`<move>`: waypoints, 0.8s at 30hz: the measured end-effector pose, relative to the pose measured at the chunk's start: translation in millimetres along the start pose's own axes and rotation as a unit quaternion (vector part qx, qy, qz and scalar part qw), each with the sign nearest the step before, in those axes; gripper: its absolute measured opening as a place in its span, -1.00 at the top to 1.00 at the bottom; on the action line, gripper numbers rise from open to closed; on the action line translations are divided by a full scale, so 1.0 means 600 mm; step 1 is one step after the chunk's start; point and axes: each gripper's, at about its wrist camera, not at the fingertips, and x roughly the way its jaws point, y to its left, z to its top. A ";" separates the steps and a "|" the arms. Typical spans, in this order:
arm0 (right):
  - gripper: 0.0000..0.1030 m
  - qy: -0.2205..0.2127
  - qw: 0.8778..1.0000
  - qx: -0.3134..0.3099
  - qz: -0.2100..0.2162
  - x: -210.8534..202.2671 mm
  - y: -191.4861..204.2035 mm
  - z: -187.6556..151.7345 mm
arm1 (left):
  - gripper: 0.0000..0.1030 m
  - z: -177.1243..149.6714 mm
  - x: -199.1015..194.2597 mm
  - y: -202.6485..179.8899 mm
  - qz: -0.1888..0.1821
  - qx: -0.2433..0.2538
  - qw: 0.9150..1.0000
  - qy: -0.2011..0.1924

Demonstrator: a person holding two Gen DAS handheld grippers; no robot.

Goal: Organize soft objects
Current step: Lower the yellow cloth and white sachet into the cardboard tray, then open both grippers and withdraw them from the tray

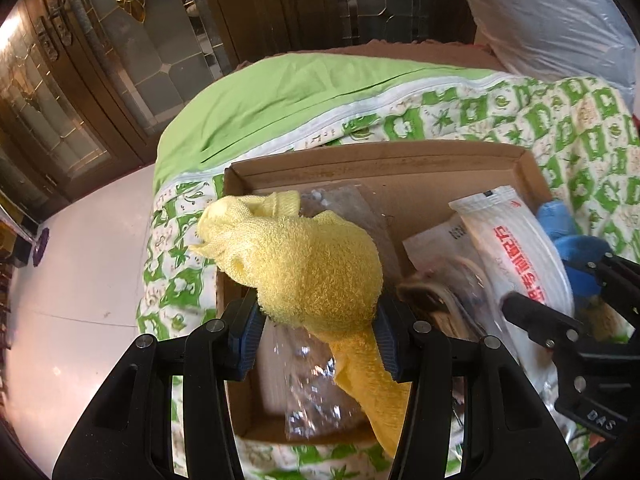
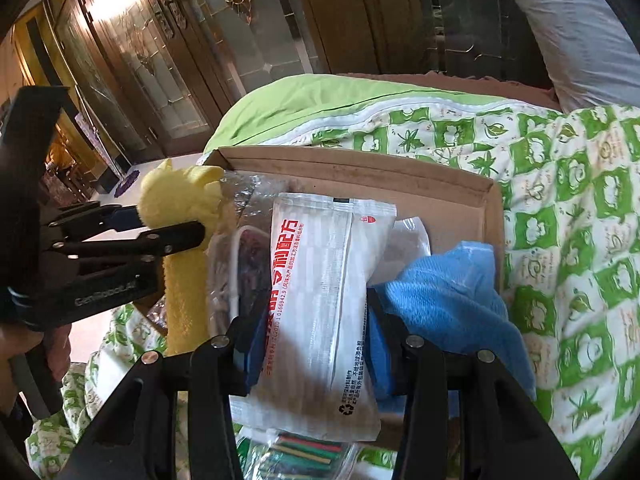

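My left gripper [image 1: 316, 336] is shut on a yellow terry towel [image 1: 312, 264], bunched above the pads with a tail hanging below. It hovers over the left part of an open cardboard box [image 1: 360, 160] on the bed. My right gripper [image 2: 316, 344] is shut on a white packet with red lettering [image 2: 320, 272], held over the box [image 2: 360, 168]. A blue cloth [image 2: 452, 292] lies in the box's right corner, touching the right pad. The right wrist view shows the left gripper [image 2: 168, 220] with the towel [image 2: 180, 196] at the left. In the left wrist view the right gripper [image 1: 556, 284] is at the right.
Clear plastic bags [image 1: 312, 392] and a cable-like bundle [image 2: 240, 264] lie in the box. The box rests on a green-and-white quilt [image 2: 580, 240] beside a green sheet [image 1: 280, 92]. White floor [image 1: 80, 280] and wooden glazed doors [image 1: 80, 80] are to the left. A plastic-wrapped bundle [image 1: 560, 20] sits behind.
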 end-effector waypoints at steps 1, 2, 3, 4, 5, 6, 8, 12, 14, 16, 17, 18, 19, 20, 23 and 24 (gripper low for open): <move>0.14 0.000 1.000 -0.004 -0.002 0.004 0.000 0.002 | 0.06 0.004 0.007 0.001 0.004 -0.002 1.000 0.001; 0.14 0.000 1.000 -0.007 -0.003 0.008 0.001 0.004 | 0.06 0.007 0.012 0.003 0.007 -0.005 1.000 0.002; 0.14 0.000 1.000 -0.009 -0.002 0.012 0.002 0.005 | 0.05 0.010 0.017 0.006 0.010 -0.009 1.000 0.003; 0.14 0.002 1.000 -0.012 -0.001 0.017 0.003 0.006 | 0.05 0.012 0.020 0.007 0.012 -0.012 1.000 0.004; 0.14 0.002 1.000 -0.014 -0.002 0.021 0.004 0.007 | 0.05 0.013 0.024 0.009 0.012 -0.016 1.000 0.006; 0.14 0.003 1.000 -0.017 -0.003 0.025 0.007 0.007 | 0.04 0.014 0.027 0.010 0.011 -0.019 1.000 0.008; 0.12 0.004 1.000 -0.027 -0.007 0.032 0.011 0.006 | 0.04 0.014 0.033 0.011 0.011 -0.023 1.000 0.011; 0.11 -0.001 0.999 -0.040 -0.016 0.039 0.016 0.004 | -0.02 0.012 0.037 0.010 0.013 -0.025 1.000 0.011; 0.06 -0.005 0.999 -0.042 -0.020 0.037 0.015 0.002 | -0.06 0.011 0.036 0.011 0.016 -0.028 0.999 0.017; -0.14 -0.013 0.999 -0.042 -0.024 0.034 0.013 0.003 | -0.18 0.010 0.033 0.014 0.016 -0.031 0.999 0.023; -0.26 -0.019 0.999 -0.042 -0.024 0.031 0.012 0.004 | -0.19 0.009 0.032 0.016 0.017 -0.032 0.999 0.023; -0.29 -0.025 0.999 -0.042 -0.025 0.026 0.012 0.004 | -0.20 0.008 0.029 0.018 0.018 -0.033 0.999 0.021; -0.32 -0.030 0.998 -0.041 -0.027 0.022 0.013 0.004 | -0.20 0.006 0.024 0.020 0.018 -0.035 0.999 0.021; -0.32 -0.036 0.998 -0.039 -0.026 0.016 0.012 0.005 | -0.20 0.004 0.018 0.022 0.015 -0.037 0.999 0.020; -0.33 -0.050 0.998 -0.024 -0.014 -0.006 0.009 0.002 | -0.21 -0.004 0.002 0.028 0.013 -0.042 0.999 0.018; -0.34 -0.054 0.998 -0.019 -0.009 -0.011 0.007 0.000 | -0.27 -0.008 -0.005 0.030 0.012 -0.045 0.999 0.017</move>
